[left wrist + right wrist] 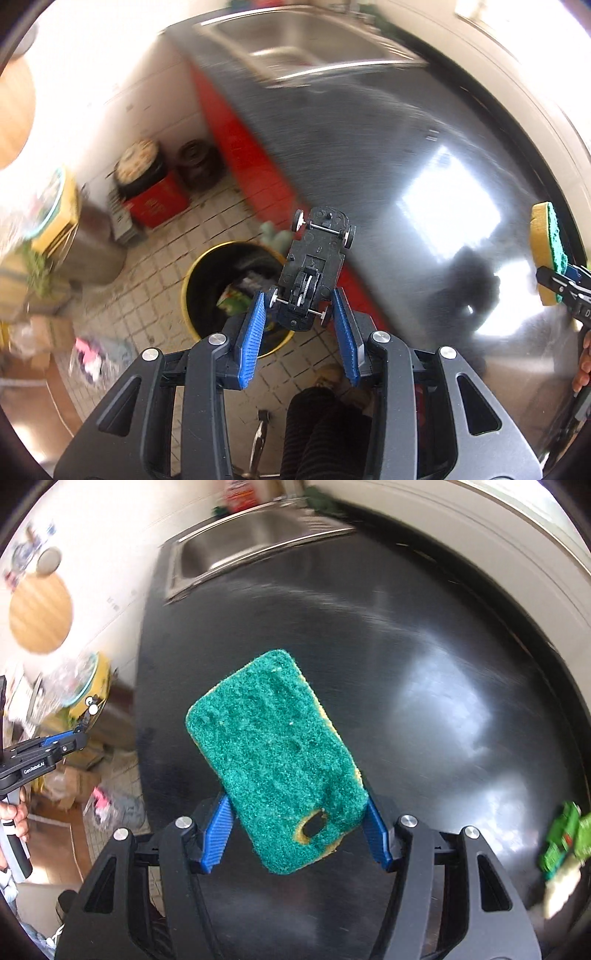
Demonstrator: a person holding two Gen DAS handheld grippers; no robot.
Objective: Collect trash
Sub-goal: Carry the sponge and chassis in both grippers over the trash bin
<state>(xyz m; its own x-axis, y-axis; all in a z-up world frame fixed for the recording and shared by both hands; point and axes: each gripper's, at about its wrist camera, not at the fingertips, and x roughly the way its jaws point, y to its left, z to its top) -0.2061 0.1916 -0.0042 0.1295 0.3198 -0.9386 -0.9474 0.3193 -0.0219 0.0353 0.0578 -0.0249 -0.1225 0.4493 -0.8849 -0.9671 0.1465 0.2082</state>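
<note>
The left gripper (301,308) pinches the rear of an upturned black toy car (314,269), held above the yellow-rimmed trash bin (190,273) on the tiled floor. The right gripper (297,819) clamps a green-and-yellow scouring sponge (275,753) over the black countertop (424,664). Seen from the right wrist, the left gripper body reads "GenRobot.AI".

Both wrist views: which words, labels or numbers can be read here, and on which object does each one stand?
"GenRobot.AI": on the side of the left gripper, seen in the right wrist view.
Red box on the floor: faint marks, too blurred to read.
Right gripper: a white mark at the frame edge, cut off, unreadable.
</note>
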